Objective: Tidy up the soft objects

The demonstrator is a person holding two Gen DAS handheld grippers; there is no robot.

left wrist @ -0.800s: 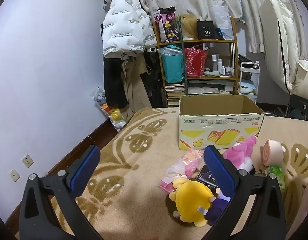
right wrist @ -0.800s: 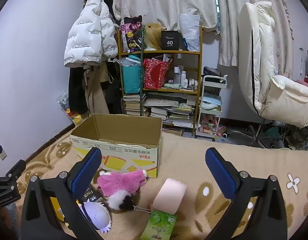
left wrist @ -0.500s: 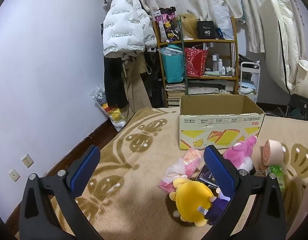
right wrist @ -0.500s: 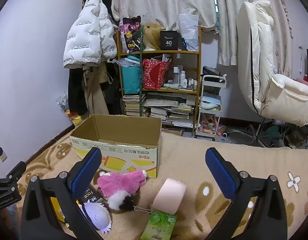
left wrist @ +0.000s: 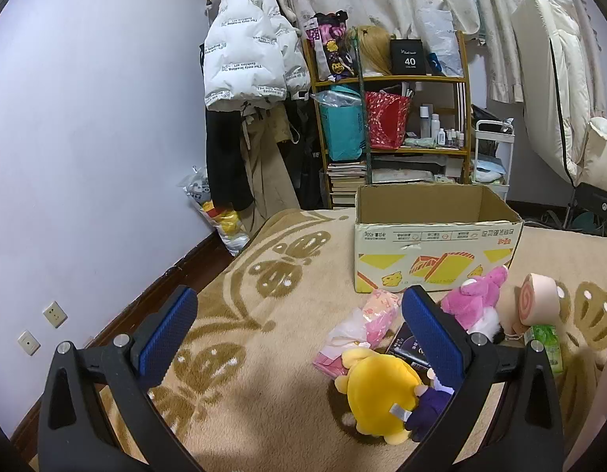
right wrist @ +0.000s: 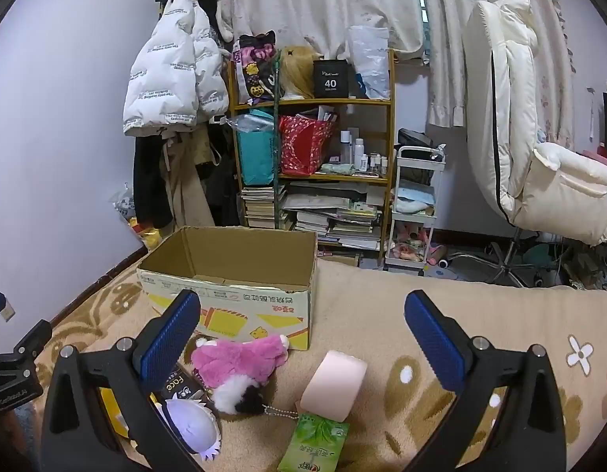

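An open cardboard box [left wrist: 437, 236] [right wrist: 228, 275] stands on the tan patterned blanket. In front of it lie a pink plush [left wrist: 474, 301] [right wrist: 240, 358], a pink roll-cake cushion [left wrist: 539, 299] [right wrist: 335, 379], a yellow plush [left wrist: 378, 389], a small purple-and-white plush [right wrist: 191, 428], a pink packet [left wrist: 366, 322], a black "face" box [right wrist: 177, 385] and a green packet [right wrist: 315, 448]. My left gripper [left wrist: 299, 334] is open and empty, above the blanket left of the toys. My right gripper [right wrist: 301, 338] is open and empty, above the pink plush and roll.
A cluttered shelf [right wrist: 311, 137] with bags and books stands behind the box, with hanging coats [left wrist: 248, 63] to its left. A white chair [right wrist: 532, 137] and a small white cart [right wrist: 415, 204] are at the right. The blanket's edge drops to the floor at the left wall.
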